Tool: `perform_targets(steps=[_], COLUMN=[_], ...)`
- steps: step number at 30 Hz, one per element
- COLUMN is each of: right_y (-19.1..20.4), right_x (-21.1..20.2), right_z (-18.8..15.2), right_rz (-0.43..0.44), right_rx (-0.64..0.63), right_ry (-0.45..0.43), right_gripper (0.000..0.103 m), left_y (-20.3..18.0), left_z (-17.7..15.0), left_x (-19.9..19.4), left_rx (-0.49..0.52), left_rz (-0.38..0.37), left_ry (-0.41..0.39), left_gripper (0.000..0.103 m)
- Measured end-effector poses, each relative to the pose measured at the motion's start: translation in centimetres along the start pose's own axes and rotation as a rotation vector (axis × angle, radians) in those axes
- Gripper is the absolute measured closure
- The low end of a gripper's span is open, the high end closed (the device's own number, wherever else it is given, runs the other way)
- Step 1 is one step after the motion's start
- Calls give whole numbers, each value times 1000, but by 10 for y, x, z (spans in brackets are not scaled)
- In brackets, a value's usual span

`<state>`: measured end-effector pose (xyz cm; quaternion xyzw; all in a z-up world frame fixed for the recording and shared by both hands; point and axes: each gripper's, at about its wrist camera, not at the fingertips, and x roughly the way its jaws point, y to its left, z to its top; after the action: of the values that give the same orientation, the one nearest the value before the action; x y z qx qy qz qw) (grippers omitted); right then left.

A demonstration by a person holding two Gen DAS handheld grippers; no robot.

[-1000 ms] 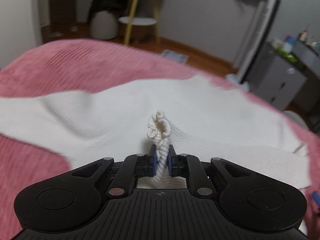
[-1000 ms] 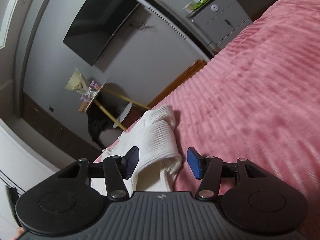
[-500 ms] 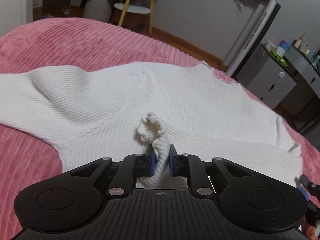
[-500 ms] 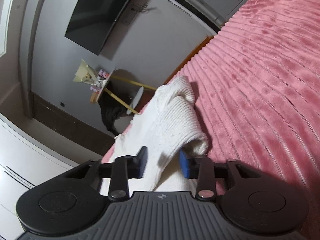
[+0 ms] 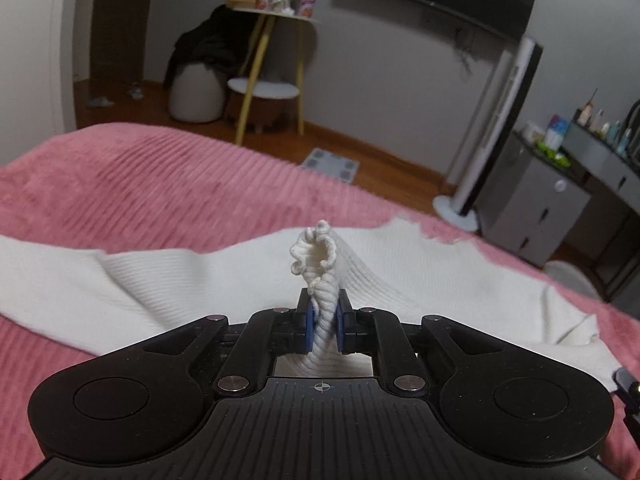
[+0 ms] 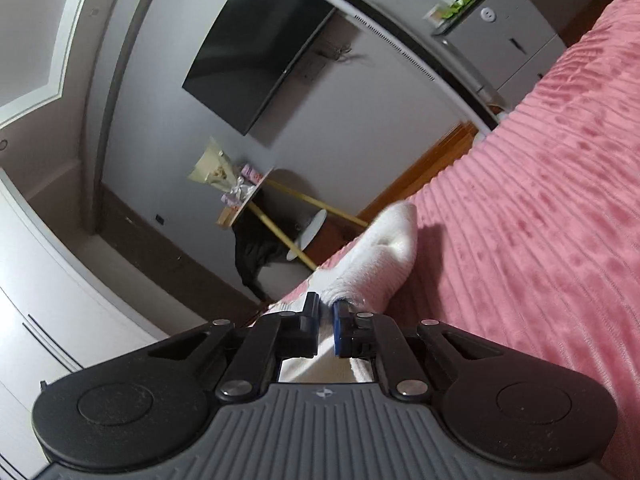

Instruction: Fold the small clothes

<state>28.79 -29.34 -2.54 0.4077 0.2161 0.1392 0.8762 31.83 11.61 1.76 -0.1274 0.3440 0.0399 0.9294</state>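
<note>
A white ribbed knit sweater (image 5: 208, 280) lies spread on a pink ribbed bedspread (image 5: 140, 192). My left gripper (image 5: 322, 322) is shut on a bunched fold of the sweater, whose frilly edge sticks up above the blue pads. In the right wrist view my right gripper (image 6: 326, 328) is shut on another white edge of the sweater (image 6: 380, 252), which bulges up ahead of the jaws over the bedspread (image 6: 540, 240).
Beyond the bed's far edge are a wooden floor, a yellow-legged side table (image 5: 272, 60), a white pouf (image 5: 196, 92), a floor scale (image 5: 330, 164), a tall white tower fan (image 5: 492, 128), a grey cabinet (image 5: 536, 216) and a wall-mounted TV (image 6: 260, 52).
My right gripper has closed from open onto the sweater edge. My left gripper has kept its grip and tilted up, so more of the room shows.
</note>
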Motion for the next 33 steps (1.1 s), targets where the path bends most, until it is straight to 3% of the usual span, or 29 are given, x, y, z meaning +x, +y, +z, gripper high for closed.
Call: perform_targets(steps=[4, 7, 10, 15, 22, 27, 33], right_y=[-9, -11, -13, -11, 0, 14, 24], right_x=[24, 23, 15, 14, 18, 18, 25], right_z=[-12, -5, -2, -3, -14, -20, -28], right_rz=[-224, -222, -189, -180, -226, -300, -367], right_rx=[-76, -69, -66, -80, -155, -298, -445], right_ry=[154, 171, 156, 155, 134, 89, 122], right_gripper=[97, 96, 94, 92, 95, 97, 97], left_y=[3, 7, 17, 24, 22, 19, 27], left_z=[-21, -34, -34, -33, -33, -25, -21], left_x=[26, 31, 31, 30, 30, 33, 47], left_rx=[58, 60, -2, -40, -22, 8, -33], left_rz=[88, 109, 80, 51, 39, 55, 79], left_ry=[122, 119, 113, 116, 93, 70, 107], left_gripper=[88, 75, 72, 74, 87, 87, 79])
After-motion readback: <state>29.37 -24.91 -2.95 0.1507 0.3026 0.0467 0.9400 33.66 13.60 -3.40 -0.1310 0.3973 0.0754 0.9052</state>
